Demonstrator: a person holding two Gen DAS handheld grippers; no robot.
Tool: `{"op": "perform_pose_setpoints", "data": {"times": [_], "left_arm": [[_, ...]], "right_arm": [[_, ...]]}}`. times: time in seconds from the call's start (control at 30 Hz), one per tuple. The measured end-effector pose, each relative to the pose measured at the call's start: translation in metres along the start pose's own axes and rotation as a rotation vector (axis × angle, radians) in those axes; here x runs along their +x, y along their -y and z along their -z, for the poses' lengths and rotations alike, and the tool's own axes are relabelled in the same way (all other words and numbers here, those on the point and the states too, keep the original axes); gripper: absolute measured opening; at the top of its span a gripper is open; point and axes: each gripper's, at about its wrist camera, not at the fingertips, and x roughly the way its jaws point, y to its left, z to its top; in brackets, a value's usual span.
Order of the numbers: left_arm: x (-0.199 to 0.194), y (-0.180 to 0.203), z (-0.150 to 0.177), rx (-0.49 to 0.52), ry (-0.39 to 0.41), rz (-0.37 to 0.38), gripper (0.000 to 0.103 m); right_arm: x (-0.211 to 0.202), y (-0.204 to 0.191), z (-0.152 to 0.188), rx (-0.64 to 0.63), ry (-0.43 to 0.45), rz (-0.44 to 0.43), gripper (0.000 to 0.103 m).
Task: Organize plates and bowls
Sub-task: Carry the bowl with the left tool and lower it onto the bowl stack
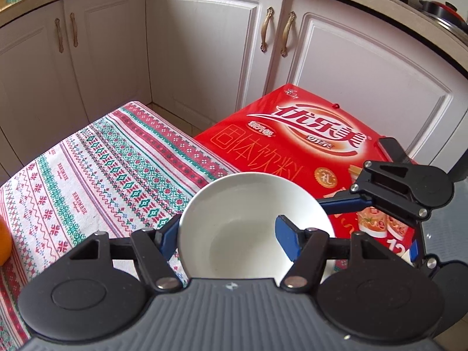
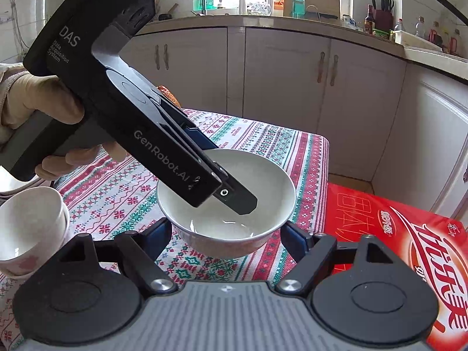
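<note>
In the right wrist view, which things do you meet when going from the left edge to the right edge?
Stacked cups → left gripper → white bowl → red box.

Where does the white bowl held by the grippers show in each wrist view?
Left wrist: bowl at lower centre, rim between the left gripper's fingers.
Right wrist: bowl at centre, above the tablecloth.
Shared landmark: red box.

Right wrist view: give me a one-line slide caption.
Both grippers hold one white bowl above the patterned tablecloth: right gripper clamps its sides, left gripper grips its rim.
</note>
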Motion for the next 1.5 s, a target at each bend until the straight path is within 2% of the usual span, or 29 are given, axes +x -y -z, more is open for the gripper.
{"op": "perform_pose_setpoints", "data": {"times": [0.47, 0.8, 1.17, 1.5], "left_arm": [[-0.071, 0.036, 0.034, -0.002, 0.058, -0.022, 0.067], [-0.119, 0.051, 0.068, -0.020, 0.099, -0.070, 0.067], [-0.155, 0.028, 0.114, -0.114, 0.114, -0.145, 0.068], [-0.147, 0.011, 0.142, -0.178, 0.096, -0.159, 0.068]], "right_arm": [[-0.062, -0.052, 0.002, -0.039, 0.031, -0.019, 0.085], [-0.093, -0.094, 0.004, -0.077, 0.060, -0.063, 0.085], [-0.078, -0.140, -0.003, -0.131, 0.053, -0.171, 0.085], [-0.054, -0.156, 0.002, -0.129, -0.010, -0.230, 0.085]]}}
